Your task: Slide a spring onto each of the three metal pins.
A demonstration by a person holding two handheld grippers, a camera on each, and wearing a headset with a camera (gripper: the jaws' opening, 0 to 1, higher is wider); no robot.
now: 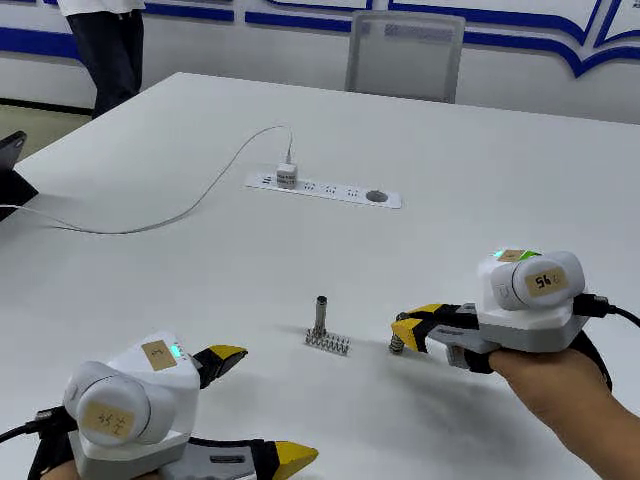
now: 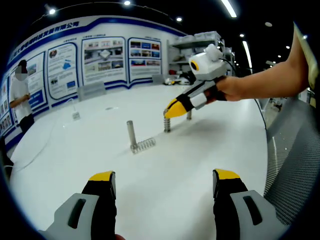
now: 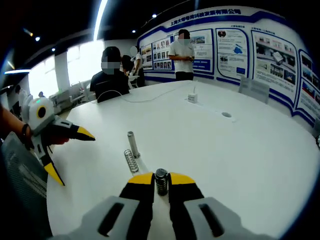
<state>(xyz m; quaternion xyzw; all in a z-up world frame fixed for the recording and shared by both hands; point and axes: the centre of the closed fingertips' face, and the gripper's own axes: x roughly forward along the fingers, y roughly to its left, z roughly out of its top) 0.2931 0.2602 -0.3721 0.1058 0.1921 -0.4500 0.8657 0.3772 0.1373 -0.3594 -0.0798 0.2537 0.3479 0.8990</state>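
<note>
A bare metal pin (image 1: 321,312) stands upright mid-table with a loose spring (image 1: 328,342) lying at its foot; both also appear as the pin (image 2: 131,135) and the spring (image 2: 144,144). My right gripper (image 1: 405,333) is shut on a second pin wearing a spring (image 3: 161,181), low on the table (image 1: 397,344). Behind that one the left gripper view has another short pin (image 2: 189,115). My left gripper (image 1: 260,405) hovers open and empty at the near left, well short of the bare pin (image 3: 132,143).
A white power strip (image 1: 325,189) with a plugged charger (image 1: 287,177) and a cable (image 1: 180,212) lies farther back. A grey chair (image 1: 405,55) stands at the far edge. A dark device (image 1: 12,170) sits at the left edge. People (image 3: 109,70) are beyond the table.
</note>
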